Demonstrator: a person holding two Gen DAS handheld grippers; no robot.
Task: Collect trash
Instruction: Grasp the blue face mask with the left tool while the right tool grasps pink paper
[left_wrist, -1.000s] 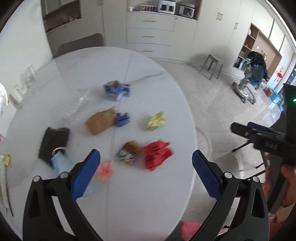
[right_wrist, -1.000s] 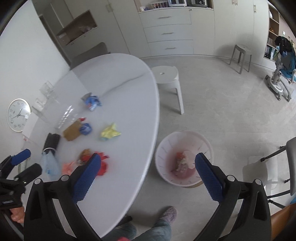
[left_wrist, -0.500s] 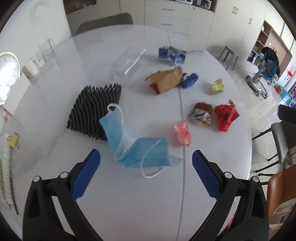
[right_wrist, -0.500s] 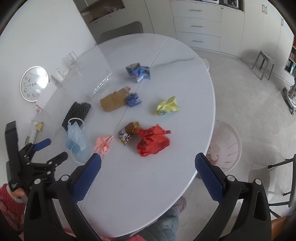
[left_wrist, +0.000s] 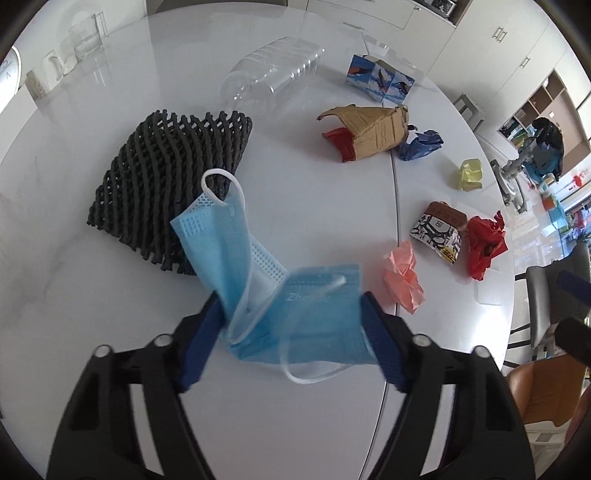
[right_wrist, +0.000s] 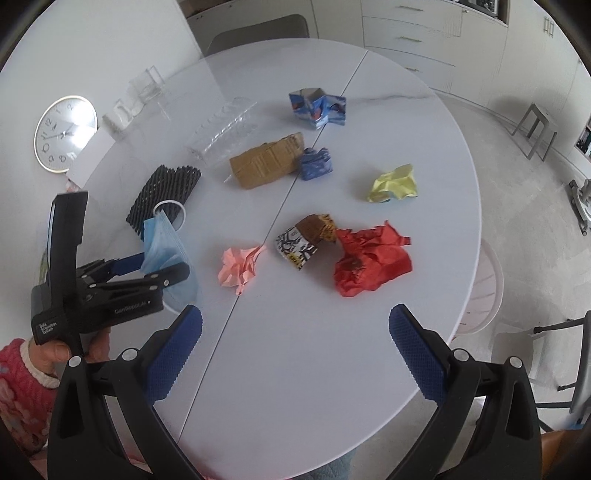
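Blue face mask lies crosswise between the closing left hand-held gripper pads

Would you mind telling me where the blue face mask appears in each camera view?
Left wrist: face mask low centre, between the left gripper's closing jaws.
Right wrist: face mask at left, above the left gripper.
Shared landmark: black mesh just beyond it.

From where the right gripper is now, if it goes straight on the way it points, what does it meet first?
Most likely bare white table. The right gripper has open jaws with nothing between them, and it points down at the tabletop, short of the red crumpled paper and pink paper wad. Depth is hard to judge here.
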